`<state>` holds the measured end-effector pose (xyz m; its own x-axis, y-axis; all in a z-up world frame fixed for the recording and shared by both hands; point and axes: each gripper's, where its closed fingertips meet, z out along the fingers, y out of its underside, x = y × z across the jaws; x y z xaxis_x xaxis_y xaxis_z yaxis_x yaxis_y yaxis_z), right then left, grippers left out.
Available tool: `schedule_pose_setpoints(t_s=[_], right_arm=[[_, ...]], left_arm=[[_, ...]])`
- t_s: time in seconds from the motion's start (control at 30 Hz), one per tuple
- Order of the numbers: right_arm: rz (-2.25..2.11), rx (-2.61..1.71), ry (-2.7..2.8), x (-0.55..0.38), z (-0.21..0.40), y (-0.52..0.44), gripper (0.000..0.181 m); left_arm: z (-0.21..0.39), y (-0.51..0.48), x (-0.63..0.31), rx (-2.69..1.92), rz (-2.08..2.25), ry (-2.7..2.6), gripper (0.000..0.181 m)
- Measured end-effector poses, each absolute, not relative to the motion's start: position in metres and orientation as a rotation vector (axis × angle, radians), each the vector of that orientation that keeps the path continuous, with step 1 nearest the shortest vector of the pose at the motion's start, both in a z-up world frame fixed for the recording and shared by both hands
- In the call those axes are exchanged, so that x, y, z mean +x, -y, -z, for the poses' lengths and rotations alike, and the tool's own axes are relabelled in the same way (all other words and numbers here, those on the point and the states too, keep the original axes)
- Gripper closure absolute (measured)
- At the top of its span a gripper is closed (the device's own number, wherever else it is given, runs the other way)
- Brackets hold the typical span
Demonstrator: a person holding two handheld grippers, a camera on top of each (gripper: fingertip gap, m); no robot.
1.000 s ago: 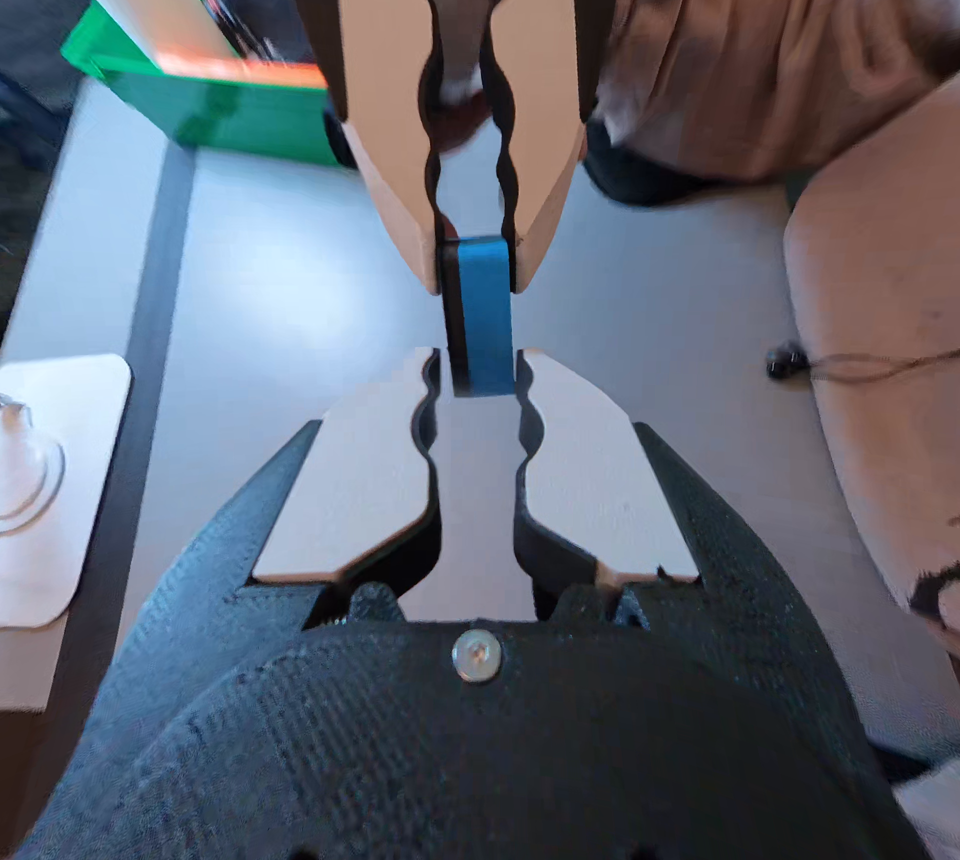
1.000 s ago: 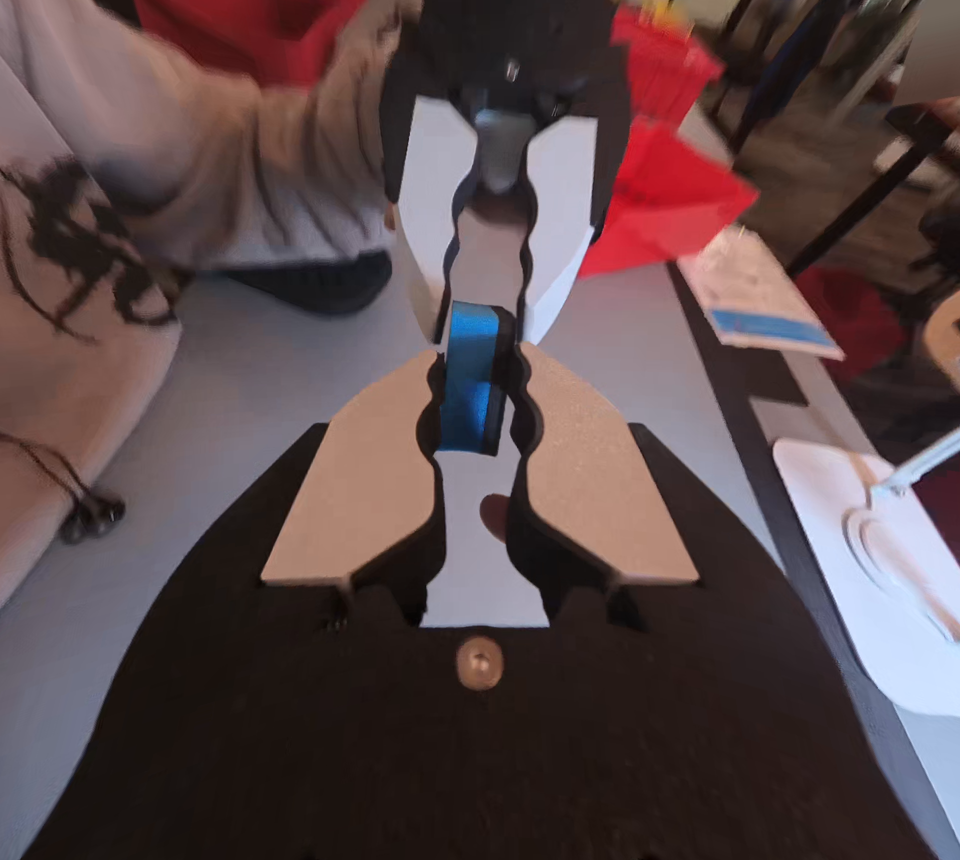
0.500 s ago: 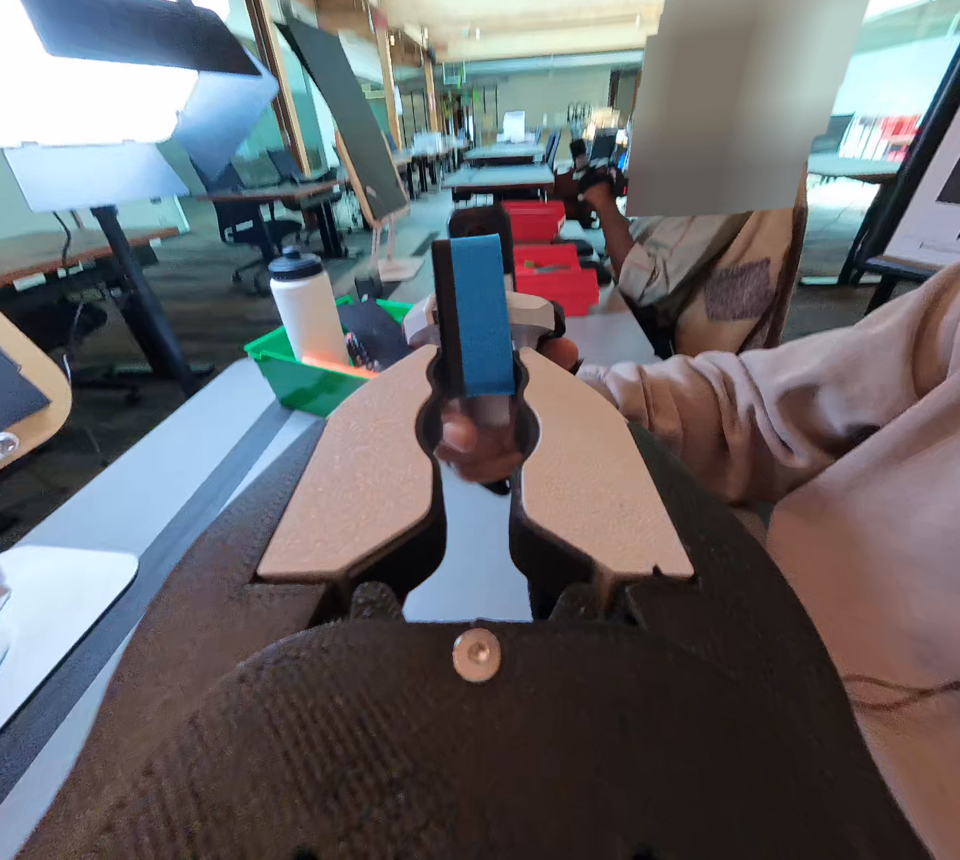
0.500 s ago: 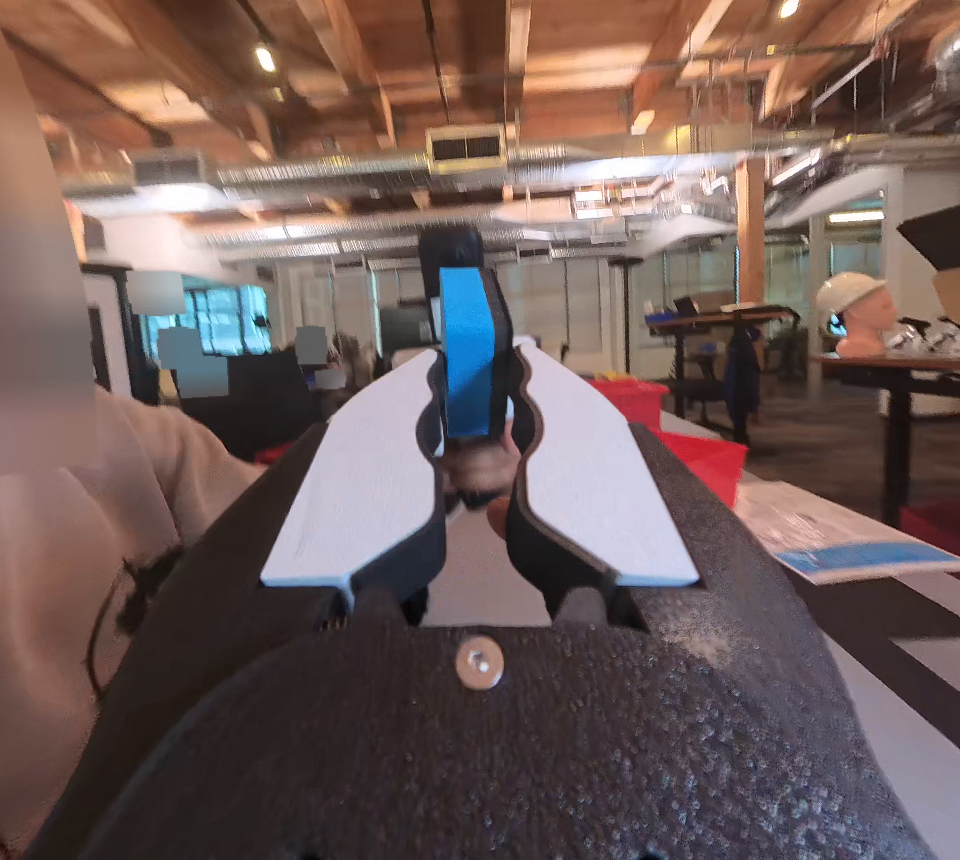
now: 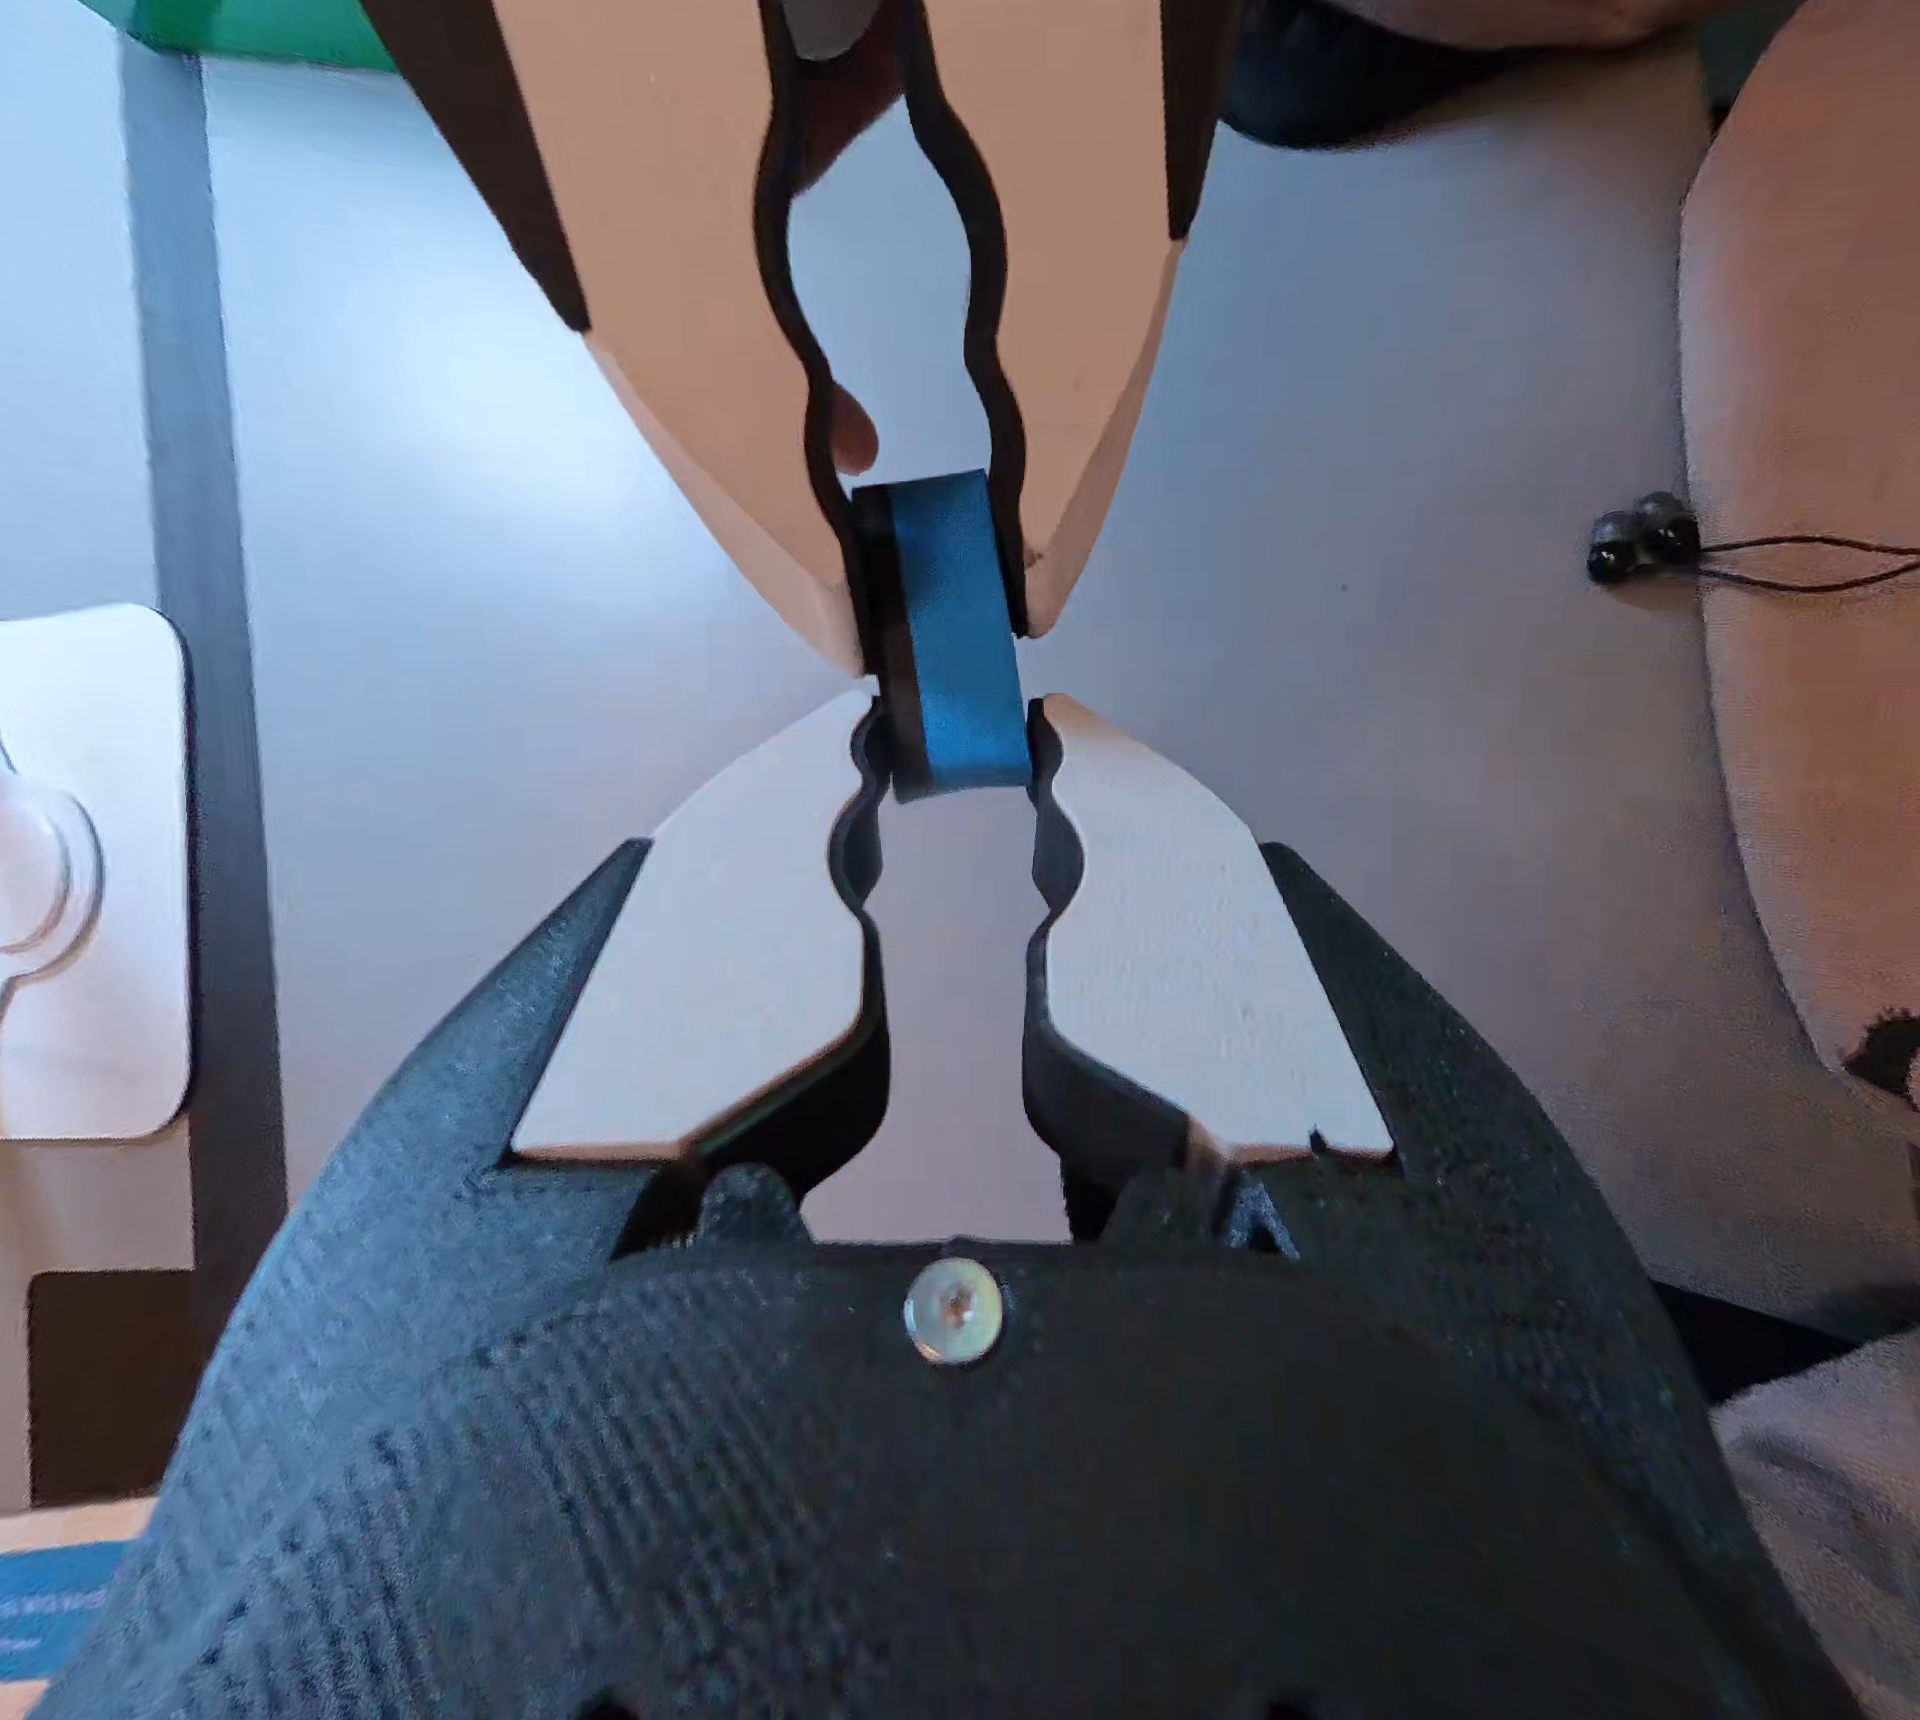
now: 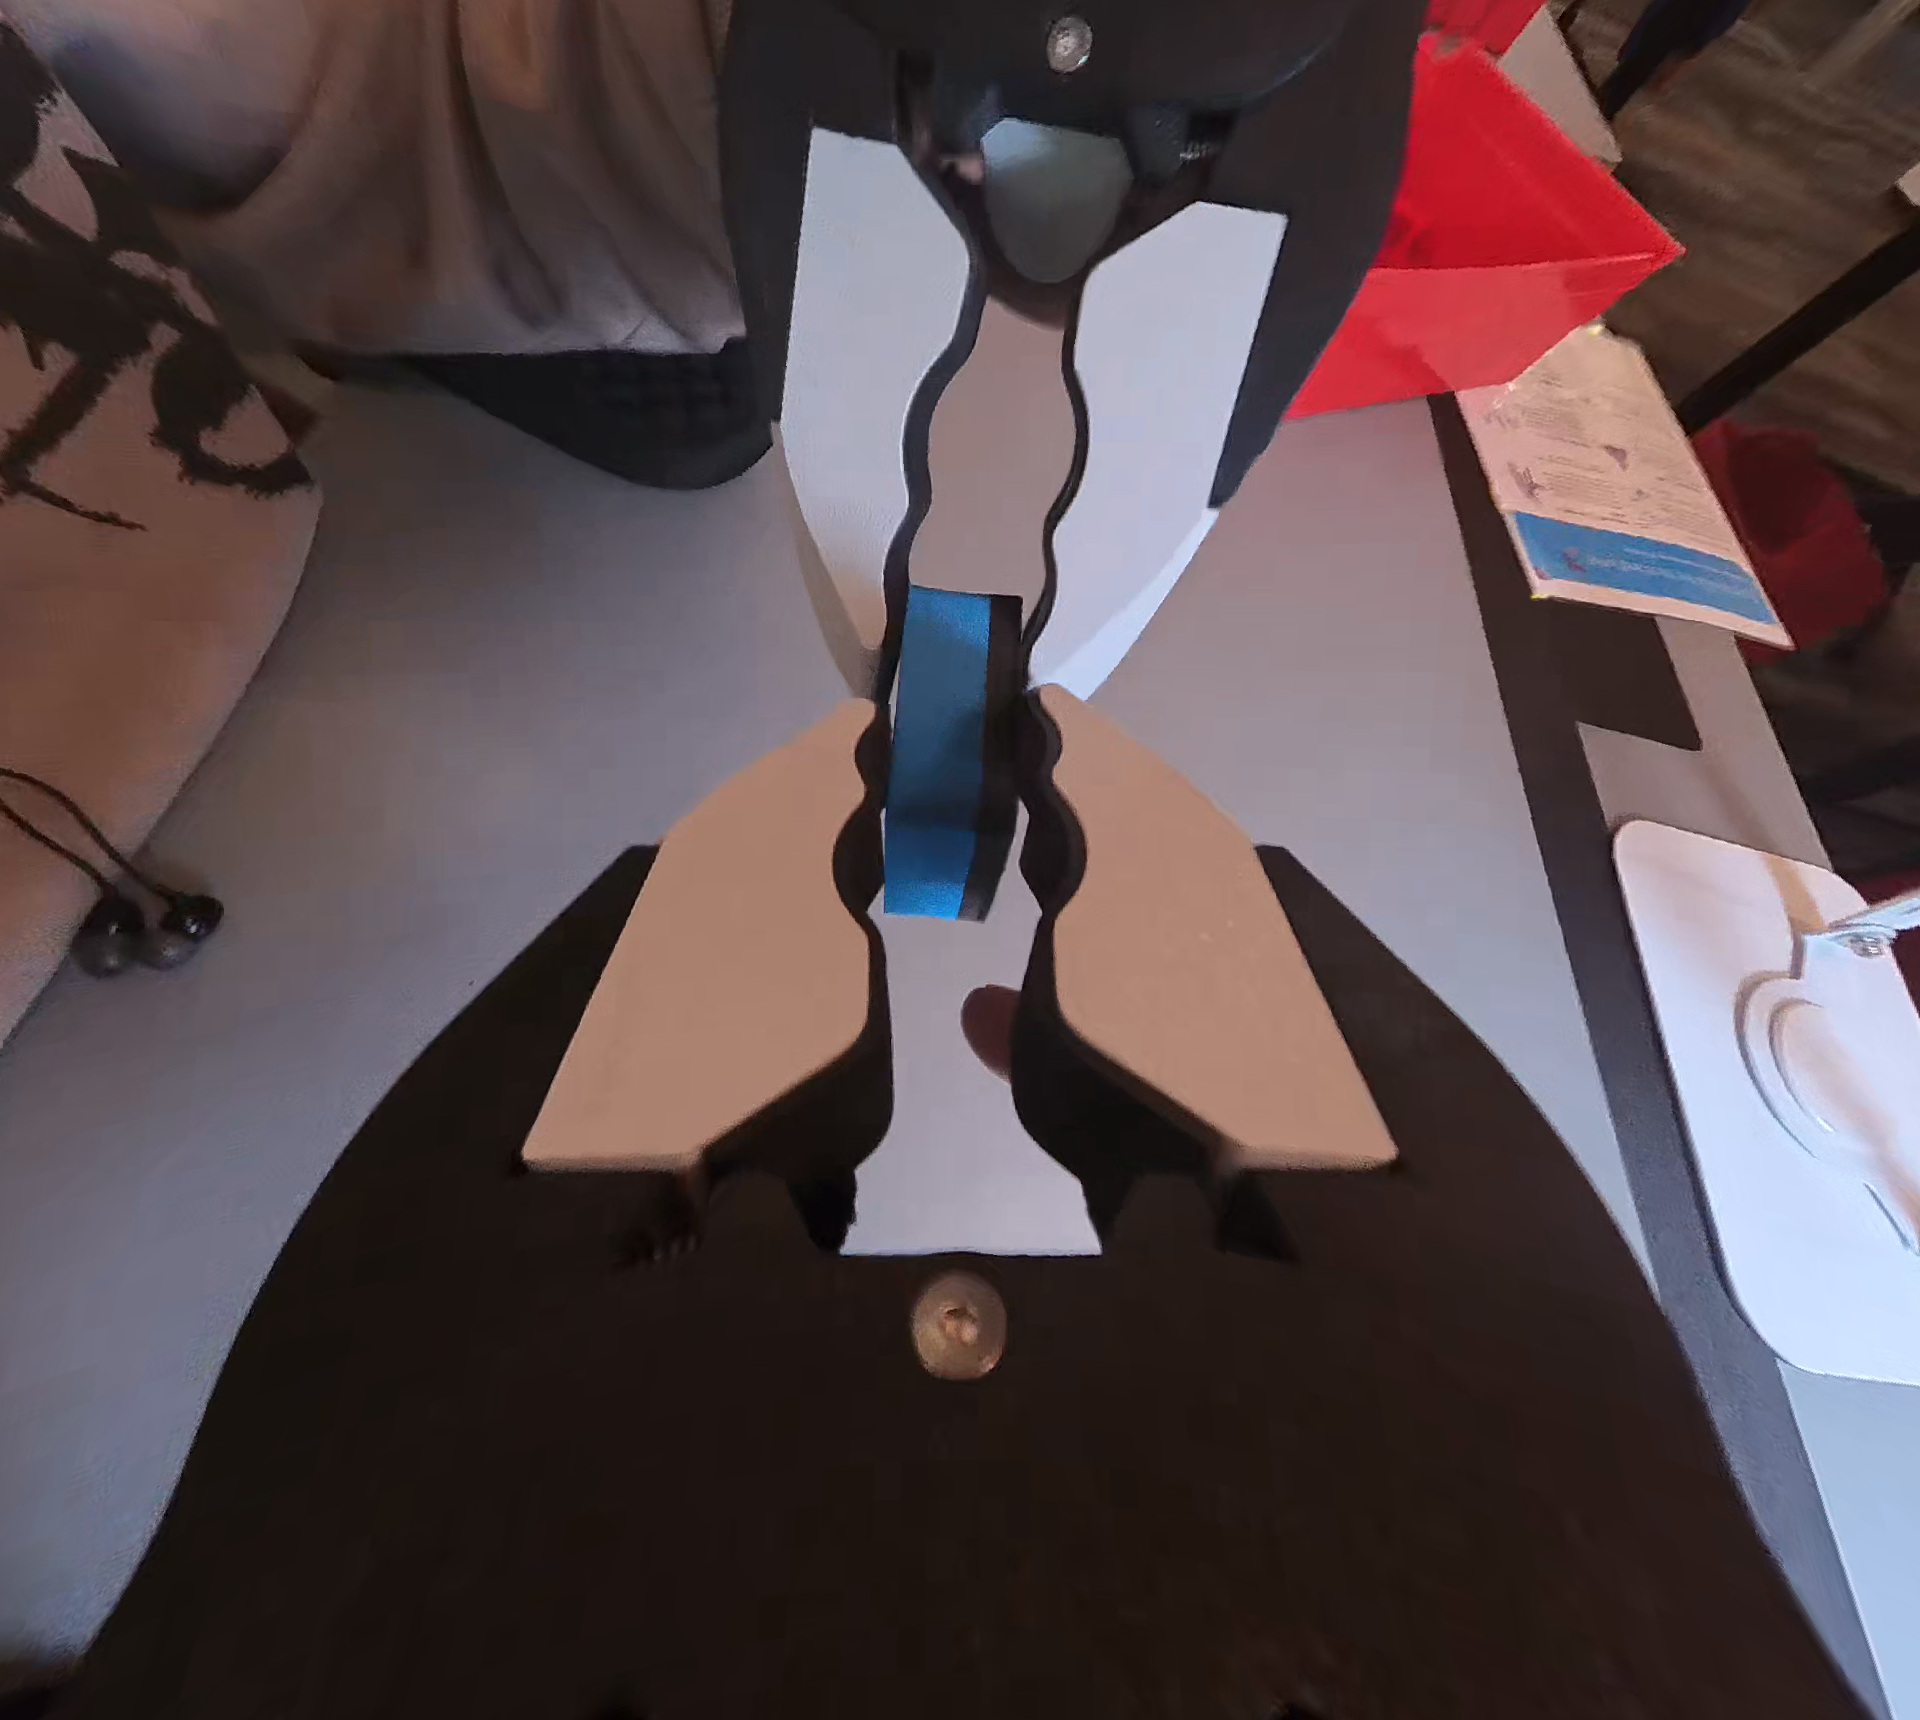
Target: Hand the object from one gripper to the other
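We find little writing here, and none of it clear enough for us to read with confidence. A white printed sheet [image 6: 1621, 517] with small diagrams, lines of fine print and a blue band lies along the far right edge of the bench [image 6: 520, 683]. Beside the bench's left side, a beige garment [image 6: 312, 112] carries large black lettering [image 6: 114, 361], cut off by the frame. At the bench's near left corner, a blue card [image 5: 52, 1597] bears faint pale print.

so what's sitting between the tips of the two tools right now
A blue block bridges them. Its far end is between the right tool's tips and its near end between the left tool's. Both wrist views show it.
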<state>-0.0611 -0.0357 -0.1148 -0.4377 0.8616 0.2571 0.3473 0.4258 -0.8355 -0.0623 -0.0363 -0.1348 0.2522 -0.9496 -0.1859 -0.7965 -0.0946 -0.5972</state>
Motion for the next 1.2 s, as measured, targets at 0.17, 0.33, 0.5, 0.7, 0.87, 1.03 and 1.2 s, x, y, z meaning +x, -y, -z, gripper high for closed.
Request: schedule_pose_setpoints(t_s=[0.17,0.33,0.5,0.7,0.87,1.03,1.2], right_arm=[[-1.339,-0.832,1.468,-0.043,0.023,0.016,0.159],[-1.711,-0.658,0.932,-0.015,-0.035,-0.007,0.159],[-1.825,-0.678,0.748,-0.035,-0.016,-0.014,0.159],[-1.614,-0.852,1.087,-0.050,0.009,-0.013,0.150],[-1.218,-0.980,1.523,-0.053,0.046,0.000,0.135],[-0.932,-1.119,1.881,-0.060,0.113,0.011,0.160],[-1.055,-1.049,1.691,-0.056,0.078,-0.002,0.160]], left_arm=[[0.069,0.009,-0.058,-1.615,0.522,-1.247,0.134],[0.015,0.011,-0.041,-1.307,0.893,-0.954,0.137],[0.004,-0.004,-0.044,-1.240,0.872,-0.764,0.158],[0.029,-0.002,-0.066,-1.546,0.752,-0.977,0.159],[0.081,0.007,-0.081,-1.833,0.514,-1.210,0.159],[0.130,0.015,-0.068,-1.949,0.371,-1.448,0.159],[0.103,-0.003,-0.063,-1.749,0.421,-1.319,0.157]])
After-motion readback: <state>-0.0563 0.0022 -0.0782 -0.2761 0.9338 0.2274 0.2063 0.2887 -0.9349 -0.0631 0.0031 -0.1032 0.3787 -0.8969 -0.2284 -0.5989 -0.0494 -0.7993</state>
